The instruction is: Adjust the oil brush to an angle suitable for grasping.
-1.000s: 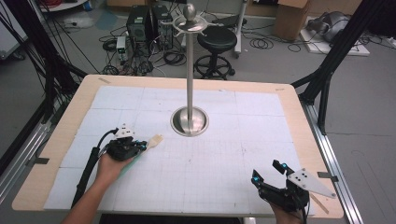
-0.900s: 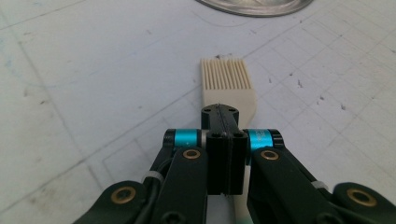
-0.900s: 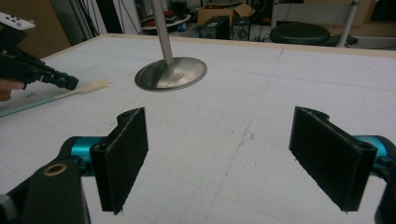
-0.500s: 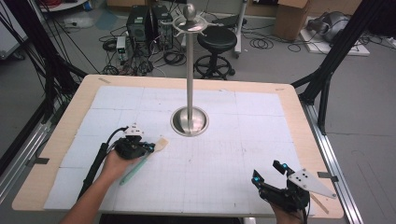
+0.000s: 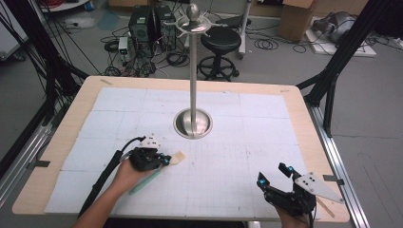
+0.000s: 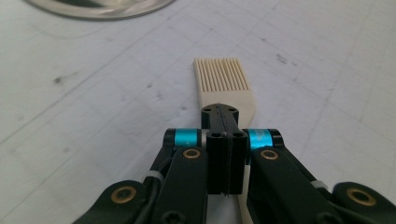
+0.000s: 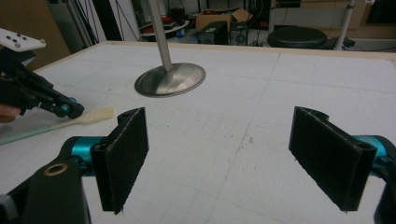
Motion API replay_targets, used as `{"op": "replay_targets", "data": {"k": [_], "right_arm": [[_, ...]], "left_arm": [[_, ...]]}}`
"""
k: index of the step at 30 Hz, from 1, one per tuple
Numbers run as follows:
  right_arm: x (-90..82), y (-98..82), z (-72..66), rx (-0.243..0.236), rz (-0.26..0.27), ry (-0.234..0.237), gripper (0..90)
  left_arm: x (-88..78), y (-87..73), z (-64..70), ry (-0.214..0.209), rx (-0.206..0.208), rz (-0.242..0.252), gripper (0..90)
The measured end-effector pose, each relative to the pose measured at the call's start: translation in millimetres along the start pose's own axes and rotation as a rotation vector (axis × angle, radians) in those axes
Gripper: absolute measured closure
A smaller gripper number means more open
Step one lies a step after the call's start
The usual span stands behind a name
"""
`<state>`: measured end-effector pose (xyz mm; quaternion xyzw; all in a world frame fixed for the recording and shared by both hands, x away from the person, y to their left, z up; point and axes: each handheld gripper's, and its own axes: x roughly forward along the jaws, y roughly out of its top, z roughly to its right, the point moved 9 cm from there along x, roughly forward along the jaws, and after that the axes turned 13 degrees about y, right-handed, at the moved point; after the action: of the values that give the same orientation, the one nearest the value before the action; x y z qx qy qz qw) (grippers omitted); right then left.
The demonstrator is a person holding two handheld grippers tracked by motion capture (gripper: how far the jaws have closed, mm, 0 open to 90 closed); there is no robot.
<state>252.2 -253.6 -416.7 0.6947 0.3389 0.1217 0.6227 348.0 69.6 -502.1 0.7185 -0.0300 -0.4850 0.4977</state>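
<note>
The brush [image 5: 157,170], cream-headed with a pale green handle, sits in the lower left of the high view, pinched near its neck between the closed jaws of the left gripper [image 5: 164,159]. Its bristle head juts past the jaw tips toward the middle of the frame, while the handle trails back down-left under the hand. In the left gripper view the cream head [image 6: 225,86] lies just above the clamped jaws, over the white mat [image 5: 247,156]. The right gripper [image 5: 275,175] rests at the lower right, well apart from the brush, jaws spread wide with nothing between them. The metal stand [image 5: 193,122] rises above the frame's centre.
</note>
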Motion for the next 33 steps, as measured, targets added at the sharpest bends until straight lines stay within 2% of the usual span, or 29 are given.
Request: {"op": "replay_targets", "data": {"k": [1, 6, 7, 8, 10, 11, 14, 17, 18, 23, 26, 29, 33], "right_arm": [[-0.2, 0.1, 0.6, 0.000, 0.002, -0.002, 18.9], [0.6, 0.0, 0.8, -0.002, 0.001, -0.001, 18.9], [0.7, -0.5, 0.2, 0.002, -0.002, 0.001, 18.9], [1.0, -0.5, 0.5, -0.002, -0.003, 0.000, 18.9], [0.9, -0.9, 0.9, -0.001, -0.004, 0.002, 18.9], [0.8, -1.0, 1.2, 0.000, -0.005, 0.000, 18.9], [0.6, -0.6, 1.0, 0.002, -0.001, 0.000, 18.9], [0.5, -0.7, 0.6, 0.002, -0.003, 0.000, 18.9], [1.0, -1.2, 1.0, -0.005, -0.007, -0.004, 18.9], [0.7, -1.4, 0.1, -0.006, -0.007, -0.004, 18.9], [0.8, -1.6, -0.4, -0.006, -0.009, -0.005, 18.9], [0.9, -2.0, -1.0, -0.003, -0.011, -0.006, 18.9], [2.0, -2.7, -0.2, -0.001, -0.014, -0.007, 18.9]], "left_arm": [[1.4, 1.4, 3.7, -0.001, 0.019, 0.003, 89.5], [8.2, 7.9, 25.4, -0.044, 0.046, 0.006, 89.5], [8.2, 7.9, 25.4, -0.044, 0.046, 0.006, 89.5], [10.6, 9.9, 34.4, -0.057, 0.065, 0.014, 89.5], [11.9, 11.1, 38.4, -0.060, 0.067, 0.017, 89.5], [14.0, 13.3, 45.5, -0.074, 0.078, 0.017, 89.5], [15.3, 15.1, 54.4, -0.088, 0.103, 0.018, 89.5], [14.6, 15.1, 53.9, -0.075, 0.107, 0.022, 87.6], [11.9, 14.7, 51.4, -0.066, 0.082, 0.028, 87.5], [-8.5, 10.8, 47.8, -0.044, 0.035, 0.103, 88.9], [-24.0, 1.5, 42.8, -0.025, 0.043, 0.116, 89.6], [-42.4, -9.6, 40.2, -0.026, 0.030, 0.122, 89.6], [-61.3, -29.5, 38.5, -0.023, 0.035, 0.105, 89.6]]}}
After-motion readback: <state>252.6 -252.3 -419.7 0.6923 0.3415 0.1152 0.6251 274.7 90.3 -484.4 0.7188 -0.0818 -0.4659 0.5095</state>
